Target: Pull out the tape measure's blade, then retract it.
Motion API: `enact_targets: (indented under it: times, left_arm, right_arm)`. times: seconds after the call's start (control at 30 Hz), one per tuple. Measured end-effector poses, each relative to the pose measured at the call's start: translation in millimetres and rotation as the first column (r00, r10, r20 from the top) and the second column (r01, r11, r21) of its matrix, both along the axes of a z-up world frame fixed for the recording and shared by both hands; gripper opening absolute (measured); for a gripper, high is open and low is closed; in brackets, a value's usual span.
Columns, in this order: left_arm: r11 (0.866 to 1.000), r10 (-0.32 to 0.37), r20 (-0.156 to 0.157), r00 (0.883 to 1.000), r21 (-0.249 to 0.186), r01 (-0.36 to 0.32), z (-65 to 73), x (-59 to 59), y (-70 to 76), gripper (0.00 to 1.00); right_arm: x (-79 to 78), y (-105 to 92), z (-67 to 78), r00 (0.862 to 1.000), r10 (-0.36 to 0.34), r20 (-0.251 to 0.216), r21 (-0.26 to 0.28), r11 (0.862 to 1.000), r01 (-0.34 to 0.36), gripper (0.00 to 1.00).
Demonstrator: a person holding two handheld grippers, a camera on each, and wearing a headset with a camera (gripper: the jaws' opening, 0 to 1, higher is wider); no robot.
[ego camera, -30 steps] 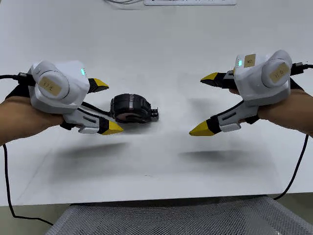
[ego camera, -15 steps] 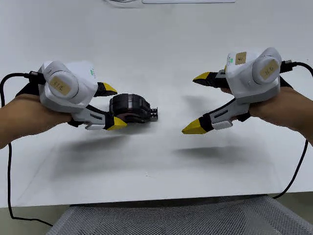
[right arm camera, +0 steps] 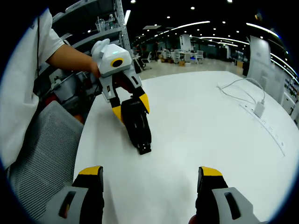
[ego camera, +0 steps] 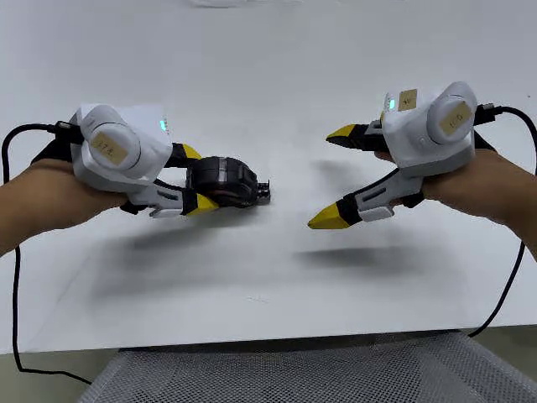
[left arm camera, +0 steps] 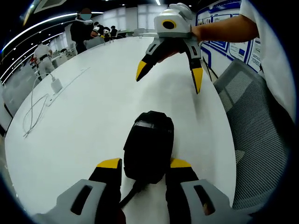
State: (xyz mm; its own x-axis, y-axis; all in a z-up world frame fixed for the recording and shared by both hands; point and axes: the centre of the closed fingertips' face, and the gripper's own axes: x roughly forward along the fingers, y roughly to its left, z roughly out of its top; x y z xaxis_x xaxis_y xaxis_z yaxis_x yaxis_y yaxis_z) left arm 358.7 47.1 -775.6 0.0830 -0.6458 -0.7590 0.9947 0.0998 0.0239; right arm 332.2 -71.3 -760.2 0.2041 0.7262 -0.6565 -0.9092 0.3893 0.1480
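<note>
On the white surface (ego camera: 268,75), at 9 o'clock of centre in the head view, is the work.

Left tool (ego camera: 195,179): jaws clamped on the rear of the case, one yellow tip on each side. In the left gripper view the contact looks snug.

Right tool (ego camera: 334,176): jaws wide apart, holding nothing, hovering well apart from the case at its 3 o'clock.

Tape measure (ego camera: 225,180): black, resting on the surface, mouth facing 3 o'clock toward the right tool. No blade out yet.

Hook tab (ego camera: 263,191): small and dark, sits at the mouth, low to the surface.

My read of the step in hand is bringing the right tool in for the hook. To do it well:
- Approach low and level from 3 o'clock.
- Centre the tab between the jaws and close on the tab only, not on the case nose.
- Hold the left clamp tight so the case can't slide or yaw.
- Pull straight along the 3 o'clock line. An off-axis pull likely slips off the tab or kinks the blade.
</note>
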Motion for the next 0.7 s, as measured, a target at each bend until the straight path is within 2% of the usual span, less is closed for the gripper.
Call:
enact_targets:
  times: [0.4,0.7]
  left_arm:
    - [1.0,-0.021,0.005,1.0,0.009,0.021,-1.2,-1.0,0.2,0.28]
    - [0.997,-0.041,0.011,0.999,0.059,0.041,-3.1,-1.6,1.1,0.28]
  right_arm:
    - [-0.2,3.1,-3.9,1.0,0.004,-0.007,0.002,1.0,-0.004,0.8]
    - [-0.8,7.9,-5.2,1.0,0.01,-0.01,0.007,1.0,-0.01,0.79]
